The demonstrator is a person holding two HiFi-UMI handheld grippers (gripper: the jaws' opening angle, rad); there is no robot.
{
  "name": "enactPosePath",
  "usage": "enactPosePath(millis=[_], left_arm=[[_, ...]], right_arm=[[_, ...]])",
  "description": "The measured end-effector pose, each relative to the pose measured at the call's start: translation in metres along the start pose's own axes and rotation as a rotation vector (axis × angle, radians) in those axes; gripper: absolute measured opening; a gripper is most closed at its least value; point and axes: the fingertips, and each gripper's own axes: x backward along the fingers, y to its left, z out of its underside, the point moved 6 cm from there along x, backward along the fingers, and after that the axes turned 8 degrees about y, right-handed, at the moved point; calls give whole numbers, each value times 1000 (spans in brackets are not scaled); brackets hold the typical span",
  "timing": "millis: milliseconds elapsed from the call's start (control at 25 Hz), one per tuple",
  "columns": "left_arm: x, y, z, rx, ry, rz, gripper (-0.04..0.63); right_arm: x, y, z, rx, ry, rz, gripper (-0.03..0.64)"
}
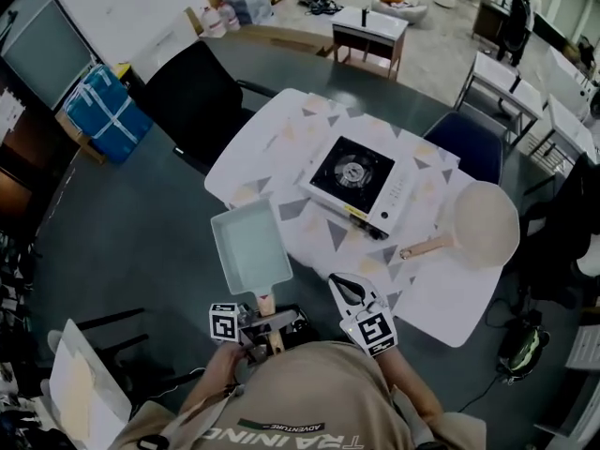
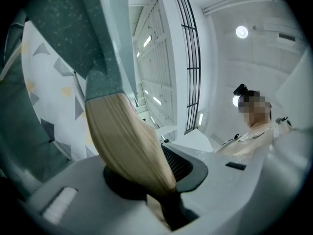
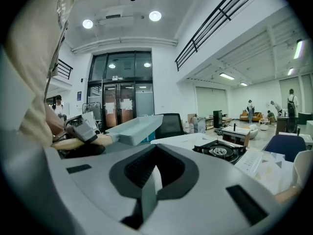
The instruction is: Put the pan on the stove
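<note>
A pale green rectangular pan (image 1: 248, 247) with a wooden handle (image 1: 266, 304) is held over the near left edge of the table. My left gripper (image 1: 265, 319) is shut on that handle. In the left gripper view the handle (image 2: 122, 136) runs from between the jaws up to the pan (image 2: 88, 28). A white portable gas stove (image 1: 356, 181) with a black burner sits mid-table, apart from the pan. My right gripper (image 1: 347, 286) hovers at the table's near edge, shut on nothing. The right gripper view shows the gripper (image 3: 149, 182), the pan (image 3: 134, 129) at left and the stove (image 3: 220, 151) at right.
The white table (image 1: 281, 139) has a triangle pattern. A round cream pan (image 1: 483, 223) with a wooden handle lies right of the stove. A black chair (image 1: 192, 92) stands at the far left and a blue chair (image 1: 464, 143) at the far right. A blue bundle (image 1: 103, 111) sits on the floor.
</note>
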Motion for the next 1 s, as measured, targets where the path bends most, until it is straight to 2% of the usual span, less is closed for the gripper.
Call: enactPosePath(millis=[240, 400, 560, 760, 1000], left_arm=[[43, 25, -54, 10, 36, -3, 89], [62, 40, -67, -12, 125, -23, 87], [59, 50, -72, -15, 210, 13, 91], [38, 56, -85, -6, 223, 73, 92], [7, 67, -122, -18, 266, 14, 94]], right_arm=[[-36, 0, -19, -32, -5, 116, 0], [-42, 3, -14, -55, 10, 186, 0], [-40, -4, -6, -117, 27, 240, 0], [-41, -24, -5, -117, 32, 255, 0], [-59, -73, 4, -144, -16, 246, 0]])
